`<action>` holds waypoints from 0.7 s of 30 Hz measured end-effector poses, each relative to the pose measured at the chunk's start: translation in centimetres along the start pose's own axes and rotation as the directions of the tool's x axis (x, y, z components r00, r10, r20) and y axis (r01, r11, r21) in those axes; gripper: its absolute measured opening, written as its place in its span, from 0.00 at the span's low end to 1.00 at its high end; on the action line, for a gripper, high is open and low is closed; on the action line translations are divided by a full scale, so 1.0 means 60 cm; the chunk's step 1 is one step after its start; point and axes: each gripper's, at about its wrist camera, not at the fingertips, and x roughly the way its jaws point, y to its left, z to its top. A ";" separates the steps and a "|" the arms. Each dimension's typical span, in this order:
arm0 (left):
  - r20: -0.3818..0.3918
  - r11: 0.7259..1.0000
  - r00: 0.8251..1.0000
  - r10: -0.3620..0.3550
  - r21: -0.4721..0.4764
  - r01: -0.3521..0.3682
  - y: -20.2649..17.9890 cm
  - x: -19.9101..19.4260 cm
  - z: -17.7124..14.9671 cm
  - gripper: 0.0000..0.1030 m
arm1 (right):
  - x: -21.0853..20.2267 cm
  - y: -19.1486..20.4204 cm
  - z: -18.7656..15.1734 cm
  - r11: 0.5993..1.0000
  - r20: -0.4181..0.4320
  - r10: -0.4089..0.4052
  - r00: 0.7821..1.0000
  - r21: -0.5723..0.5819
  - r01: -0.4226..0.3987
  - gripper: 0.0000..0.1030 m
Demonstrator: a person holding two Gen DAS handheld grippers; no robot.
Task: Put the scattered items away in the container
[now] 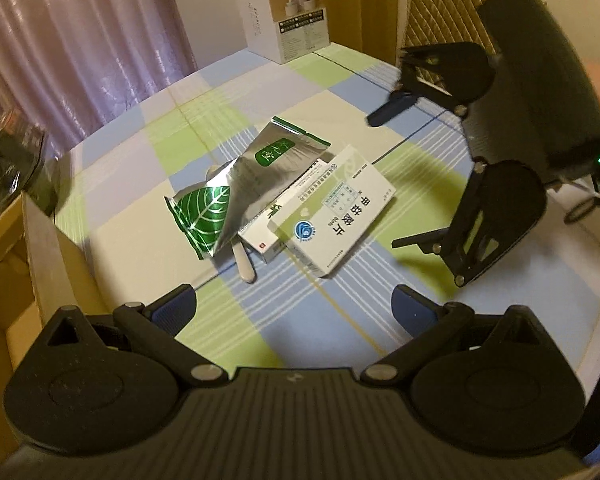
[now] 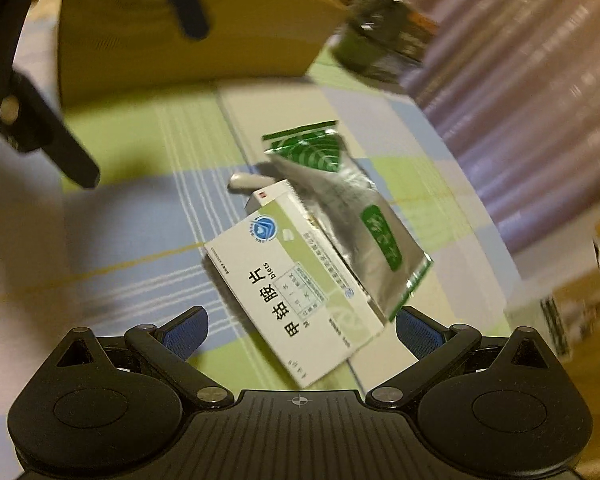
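Silver foil catches the light ahead of the left tongs [image 1: 294, 306], which gape wide and hold nothing. The pouch [image 1: 244, 188] lies draped over a white box [image 1: 332, 216], its upper end resting on the box, with a pale stick [image 1: 246, 266] poking out from under it toward the tongs. The carton [image 1: 24, 264] stands just left of the tongs, its wall touching the checked surface [image 1: 308, 320]. The right tongs [image 1: 396, 176] hang off to the right, also spread wide and empty.

From the right tongs [image 2: 302, 330], released and bare, the box [image 2: 300, 300] lies directly in front, one corner reaching in between the fingers. The pouch [image 2: 352, 216] overlaps its far right edge, and the stick [image 2: 250, 180] sits beyond. The carton [image 2: 180, 40] is far ahead, with the left tongs [image 2: 136, 92] up at the left.

The risk is the overlap. Lifting the box first would likely tip the pouch off and drag the stick along. The foil looks slick and crumpled, so a pinch on its edge may slip. Motion blur hints at haste, and a skewed bite on that corner could twist the box loose.
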 end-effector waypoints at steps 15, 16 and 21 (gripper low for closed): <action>-0.015 0.999 0.999 -0.030 -0.017 0.029 -0.001 0.044 -0.008 0.99 | 0.072 0.005 0.009 0.978 -0.024 0.030 0.999 -0.206 -0.034 1.00; -0.017 0.999 0.999 -0.028 -0.016 0.027 0.000 0.046 -0.009 0.99 | 0.073 0.004 0.009 0.978 -0.025 0.036 0.999 -0.207 -0.040 1.00; -0.023 1.000 1.000 -0.018 -0.010 0.018 0.001 0.053 -0.012 0.99 | 0.079 0.004 0.010 0.975 -0.025 0.065 0.998 -0.210 -0.068 1.00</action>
